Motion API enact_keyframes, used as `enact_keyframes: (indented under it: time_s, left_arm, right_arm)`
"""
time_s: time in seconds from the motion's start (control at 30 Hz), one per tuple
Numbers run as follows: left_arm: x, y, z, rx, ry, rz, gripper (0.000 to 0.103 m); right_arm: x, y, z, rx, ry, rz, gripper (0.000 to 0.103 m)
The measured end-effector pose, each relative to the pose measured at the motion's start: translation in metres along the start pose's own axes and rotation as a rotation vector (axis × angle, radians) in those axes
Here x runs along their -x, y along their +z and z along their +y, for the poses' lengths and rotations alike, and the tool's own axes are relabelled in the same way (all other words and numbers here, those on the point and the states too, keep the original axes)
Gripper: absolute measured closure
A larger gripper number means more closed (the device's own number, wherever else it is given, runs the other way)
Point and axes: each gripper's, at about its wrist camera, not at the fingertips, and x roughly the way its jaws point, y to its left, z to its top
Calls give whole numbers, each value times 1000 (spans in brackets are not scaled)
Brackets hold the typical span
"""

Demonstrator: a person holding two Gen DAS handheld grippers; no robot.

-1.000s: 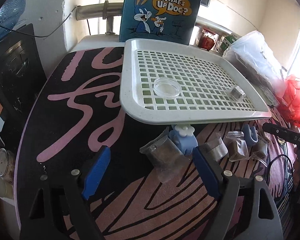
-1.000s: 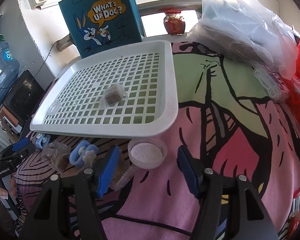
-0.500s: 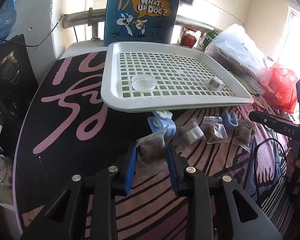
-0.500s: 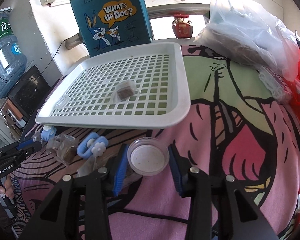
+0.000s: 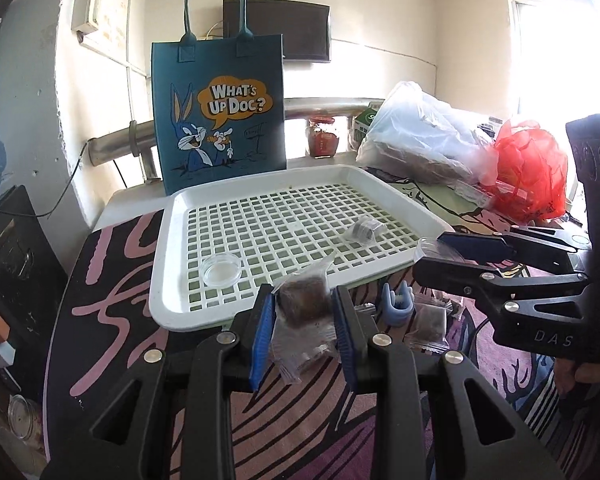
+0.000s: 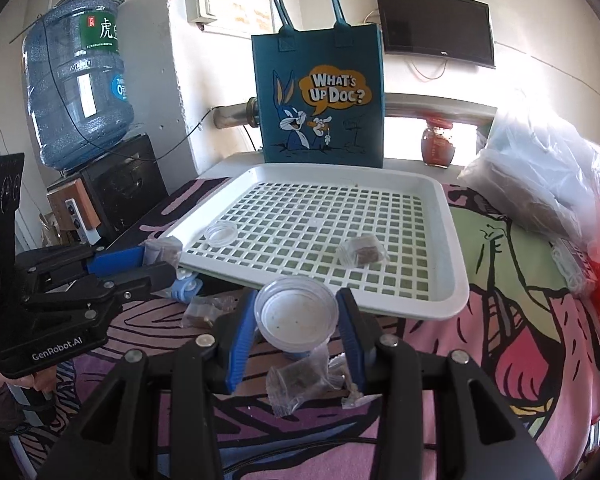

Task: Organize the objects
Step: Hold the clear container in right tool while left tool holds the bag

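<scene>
On the patterned cloth of the worktop (image 5: 112, 312), near the front rim of a white plastic tray (image 5: 168, 280) with a square-grid floor. Behind the tray, upright, a teal felt tote bag (image 5: 220, 112) printed with a cartoon rabbit; beyond it a metal pipe (image 5: 116, 140), a red-lidded jar (image 5: 322, 138) and a wall screen (image 6: 436, 26). To the right, heaped against the tray's far corner, a translucent plastic bag (image 5: 420, 136) and a crinkled red bag (image 5: 528, 168); to the left in the right wrist view, a blue water jug (image 6: 76, 92) on a dark cabinet (image 6: 120, 188).

Left gripper (image 5: 305, 334): blue-padded fingers (image 5: 260, 336) drawn narrow and pressed on a clear crinkly packet (image 5: 304, 312) holding a brown block, lifted just off the cloth at the tray's near edge. Right gripper (image 6: 296, 328): fingers likewise narrow, clamped on a round translucent lid (image 6: 296, 314) (shallow, smooth, slightly speckled), raised before the tray's rim.

Inside the tray: a small clear round dish (image 5: 221, 274) near the left front, and a second wrapped brown block (image 5: 364, 230) farther right, well apart. On the cloth between the grippers: a blue soft-looking clip (image 5: 396, 308), more brown packets (image 5: 428, 320), one loose packet (image 6: 300, 384) under the right gripper; possibly another blue piece (image 6: 186, 288) half hidden beneath the tray edge.
</scene>
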Motion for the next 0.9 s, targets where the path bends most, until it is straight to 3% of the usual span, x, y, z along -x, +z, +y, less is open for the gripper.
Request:
enact_keyframes:
  time_s: [0.23,0.9]
  left_arm:
    - [-5,-5,6,20,9,-20,75]
    - [0,-9,7,38,5,-39,74]
  right_arm:
    - [-10,-6,9,49,-50,-35,64]
    - [2,-7,8,42,-39,-105,64]
